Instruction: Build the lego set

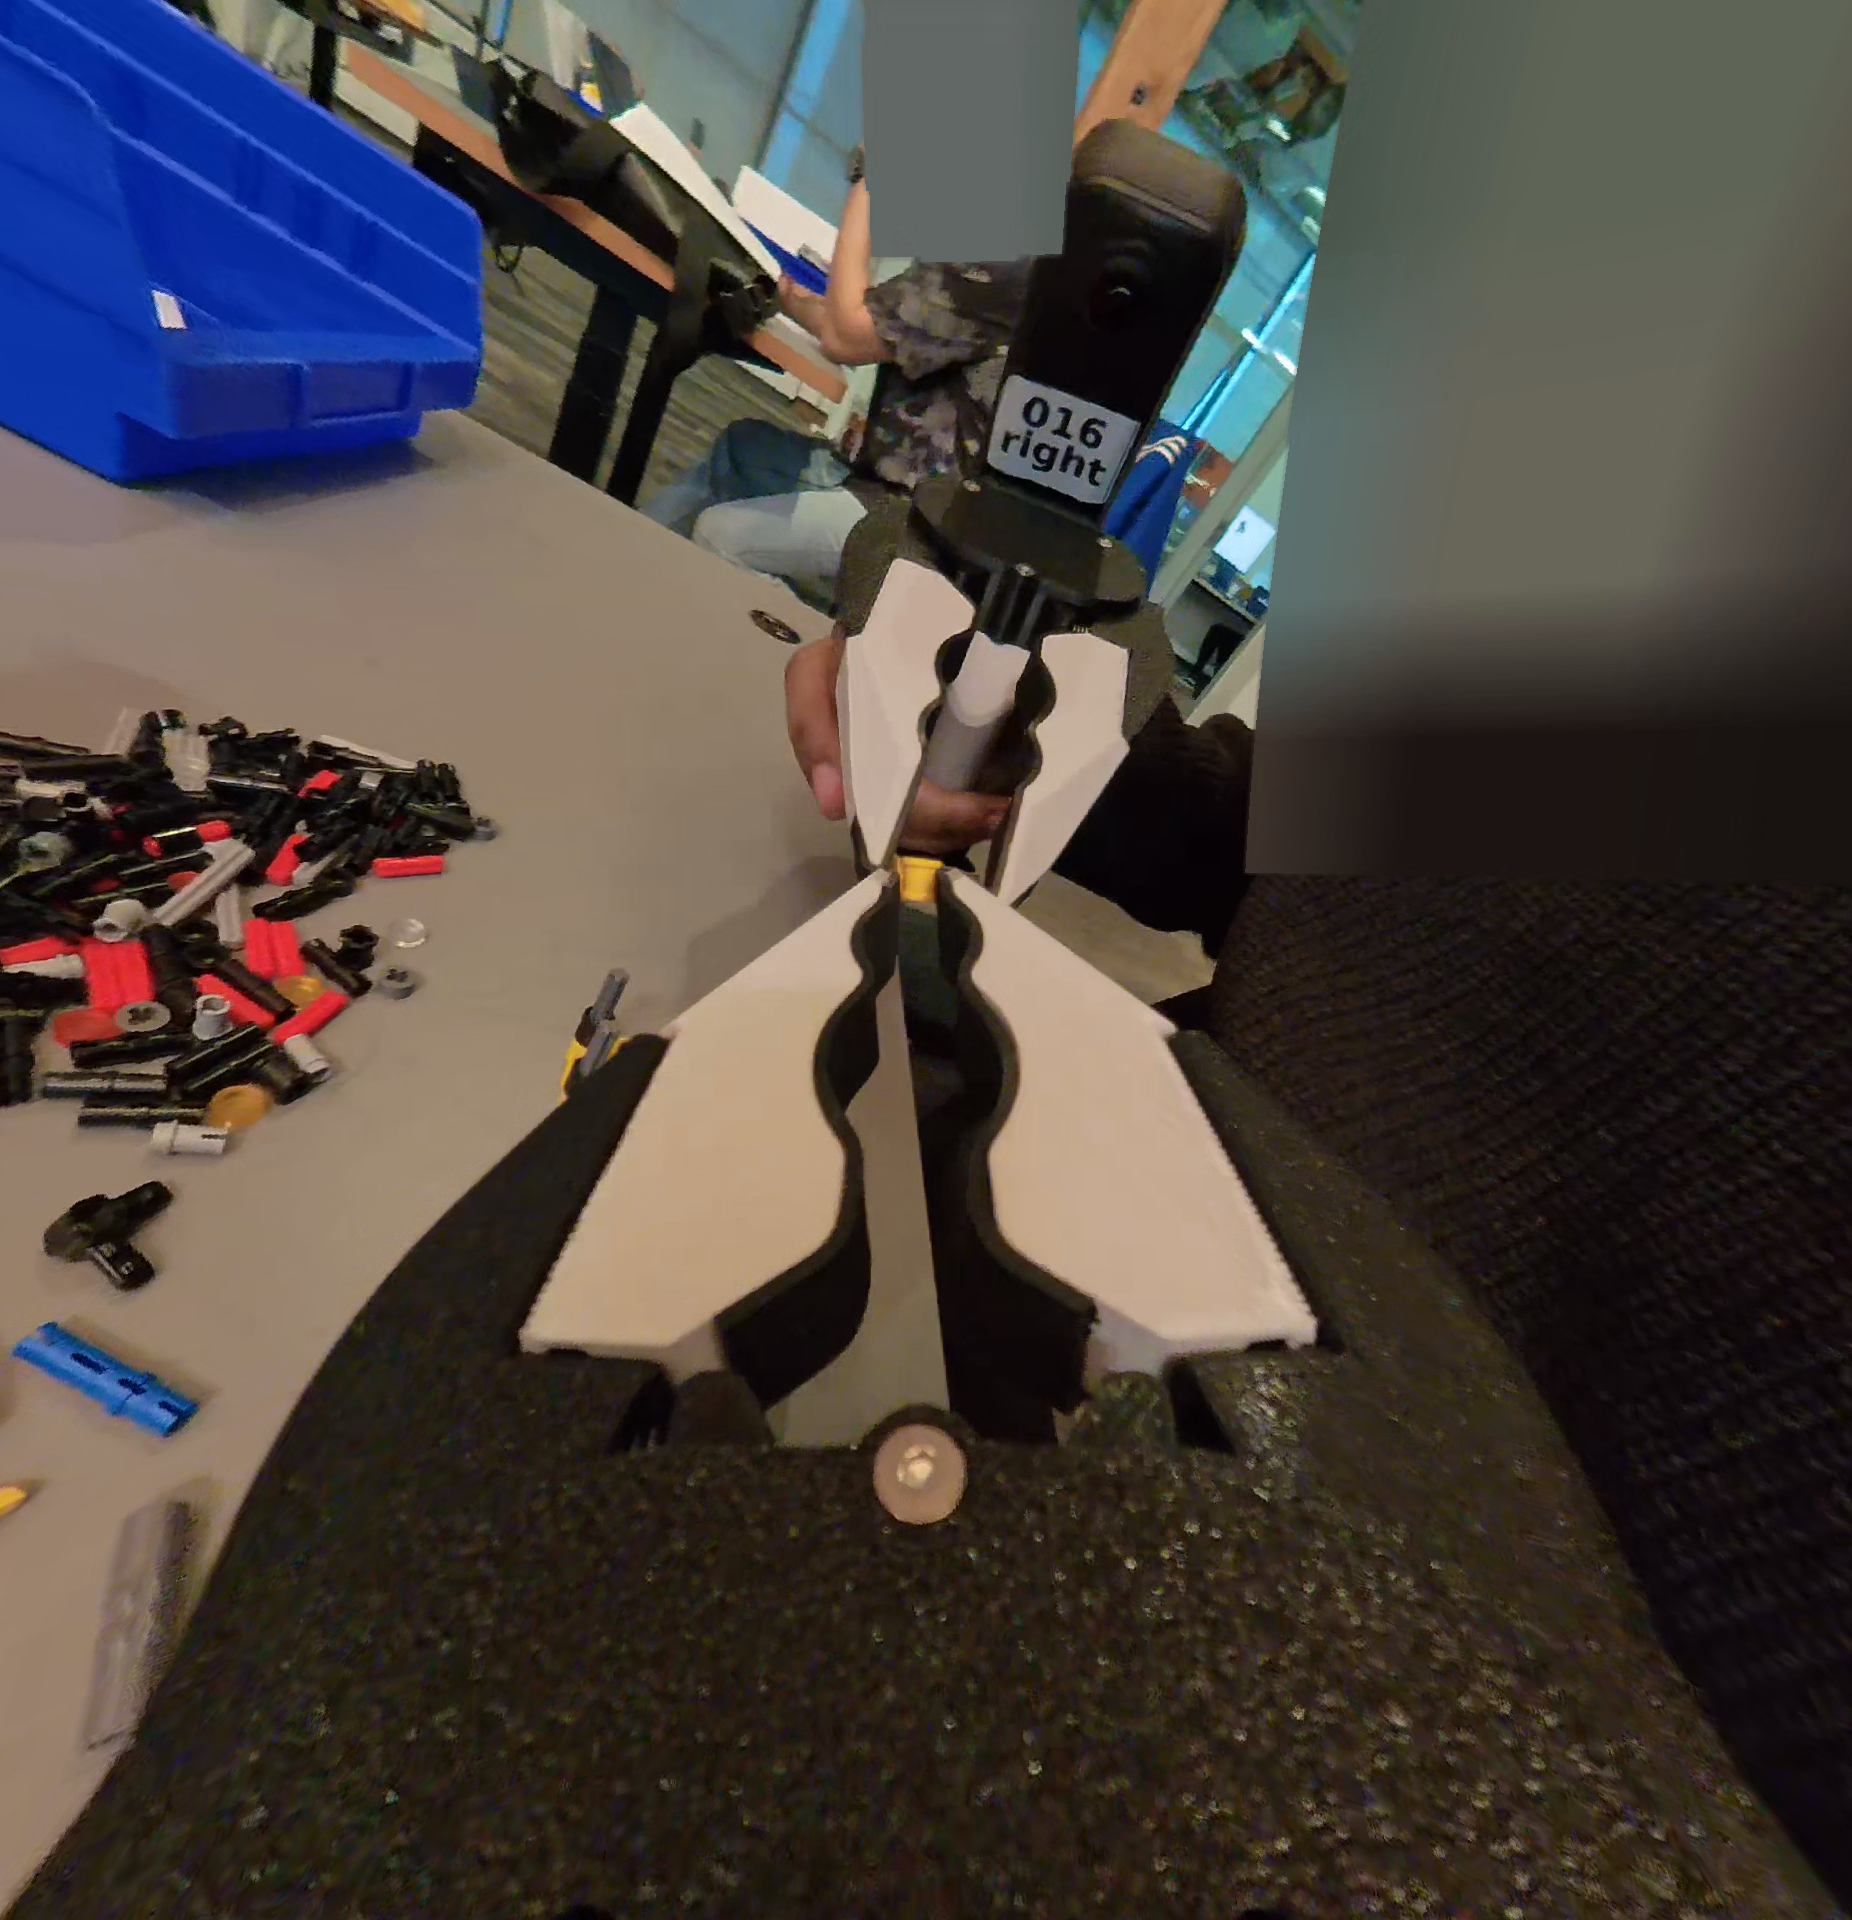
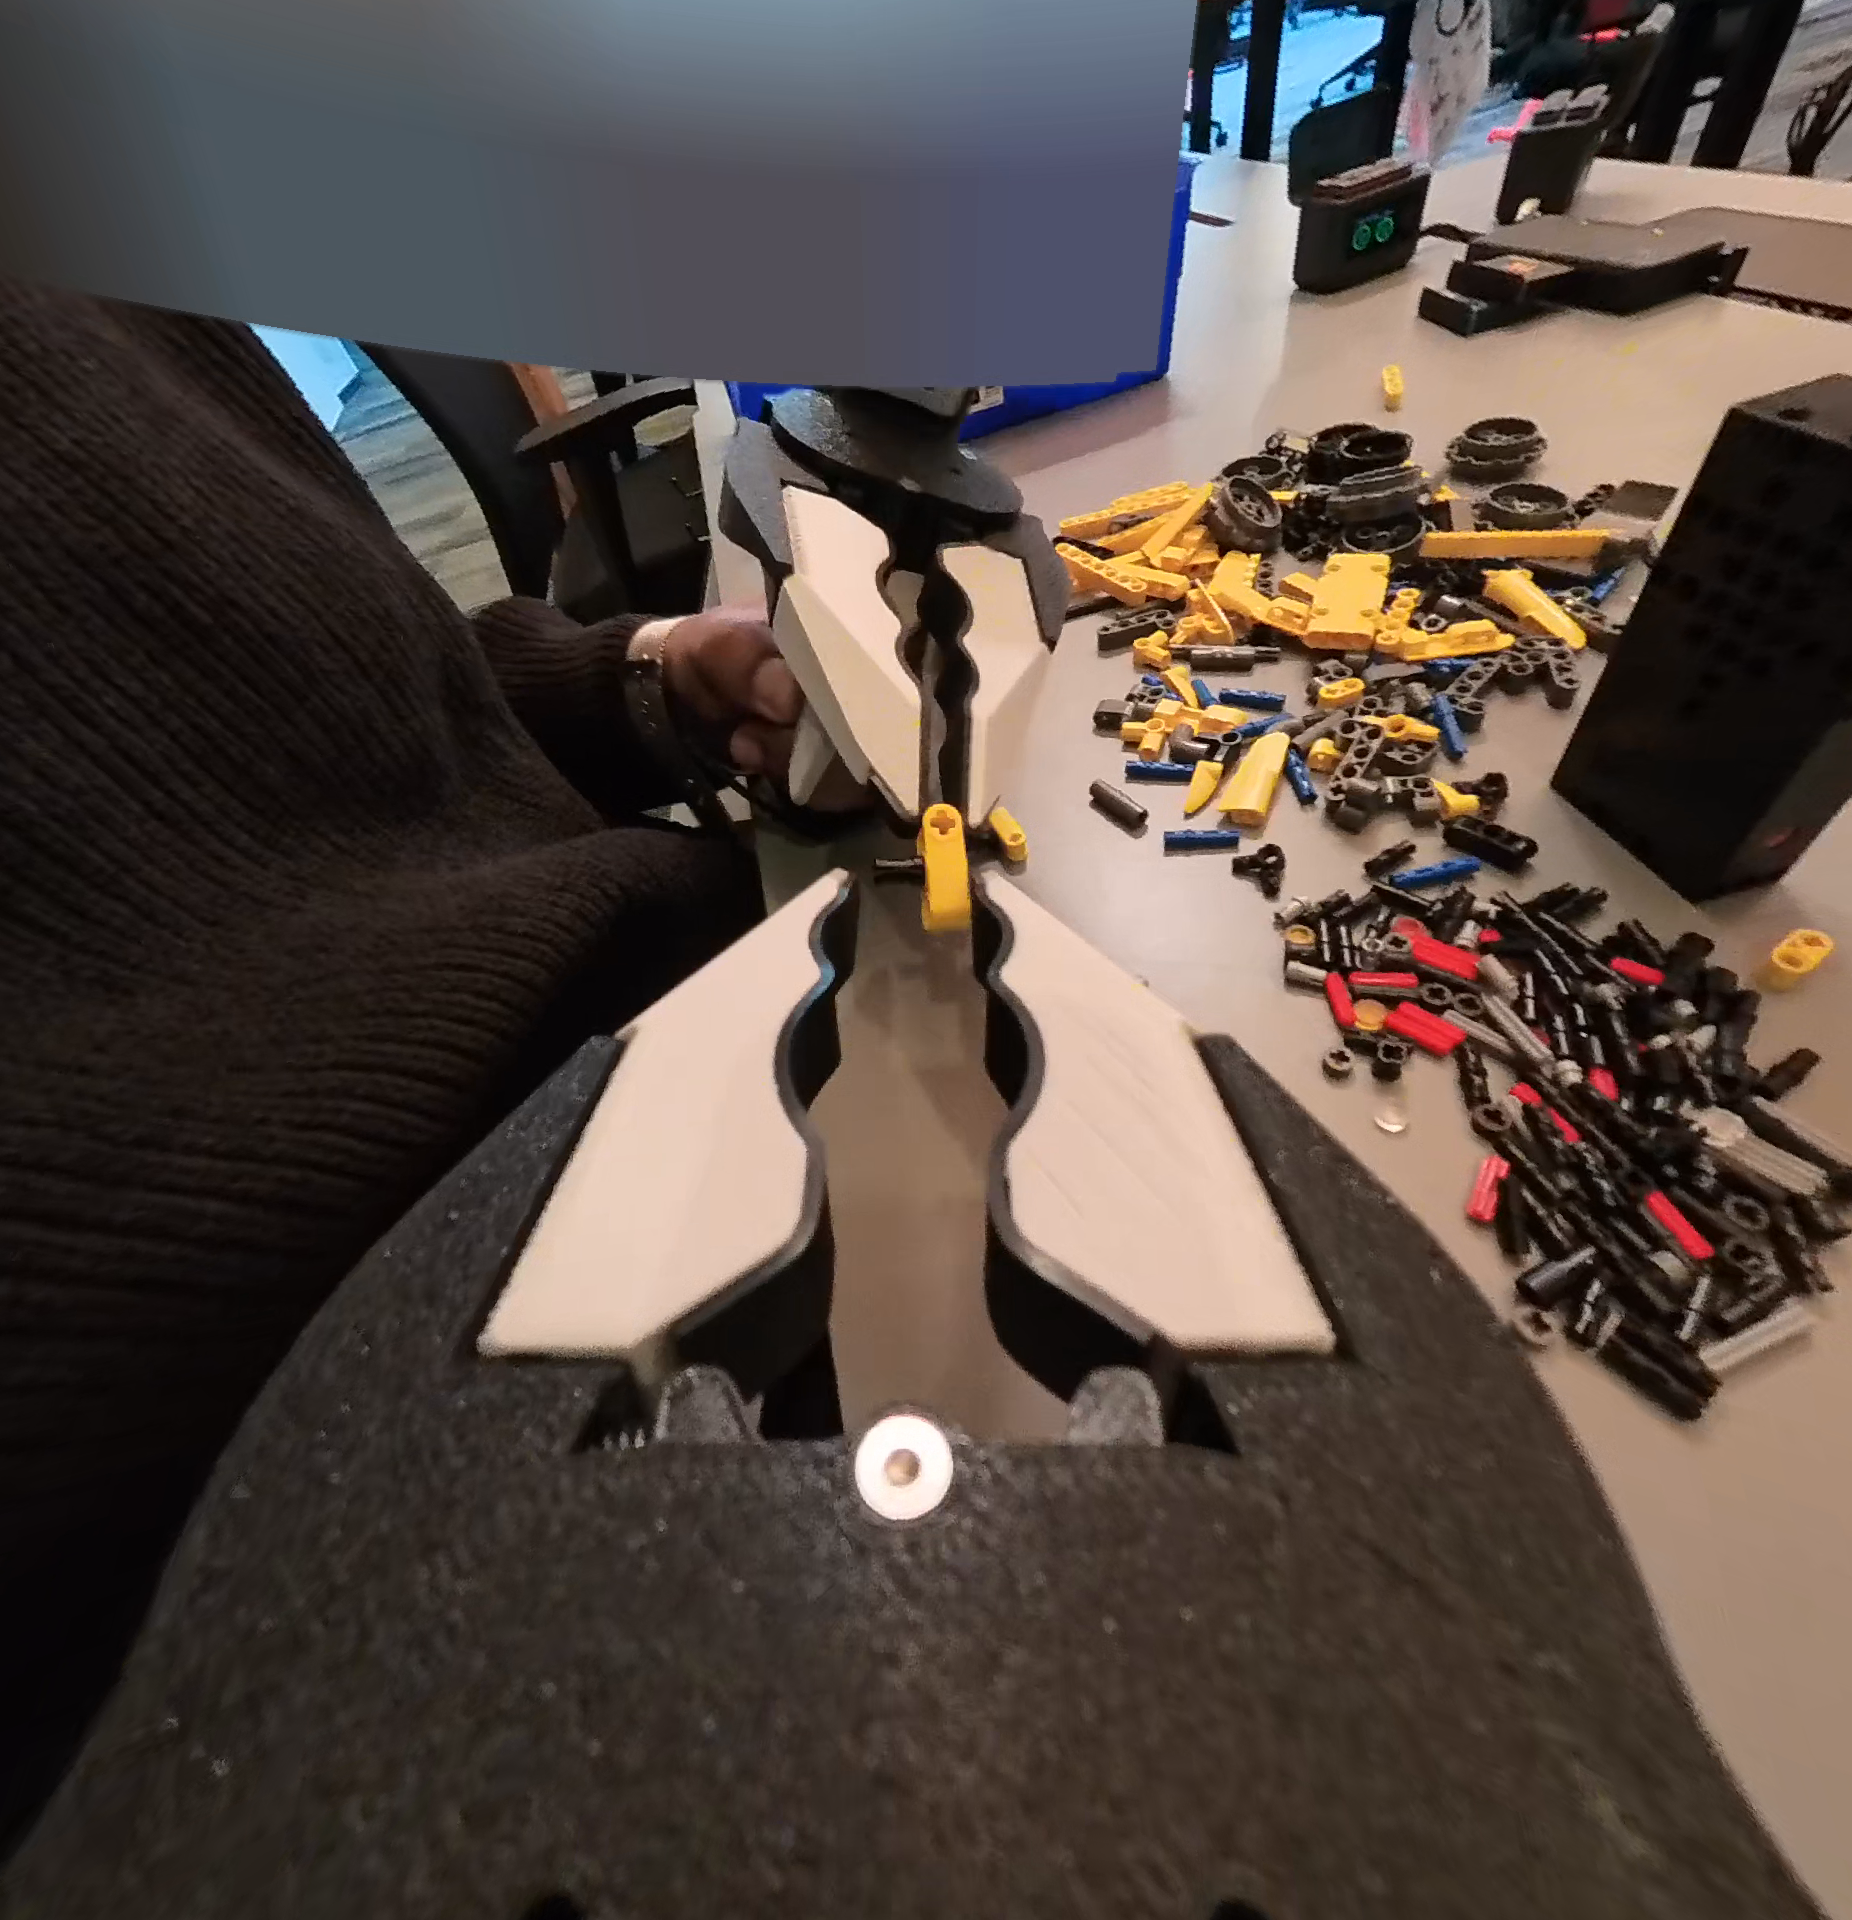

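Observation:
My left gripper (image 1: 917, 883) is shut on a small yellow beam piece (image 1: 917, 871), held above the grey table (image 1: 506, 665). My right gripper (image 2: 920, 881) faces it tip to tip and is open. Its fingertips stand on either side of the same yellow piece (image 2: 944, 868), whose right side is close to the right finger. The left gripper (image 2: 948, 816) shows farther off in the right wrist view, pinching the piece's top end. A short black pin (image 2: 894, 864) sticks out from the piece's left side. A hand holds each gripper.
A pile of black, red and grey pins (image 1: 174, 935) lies on the table, also in the right wrist view (image 2: 1587, 1122). Behind it lie yellow and black beams and wheels (image 2: 1337, 603) and a black box (image 2: 1753, 644). A blue bin (image 1: 205, 239) stands far left. A dark sweater (image 2: 226, 883) fills the near side. My left and right fingertips are right by each other.

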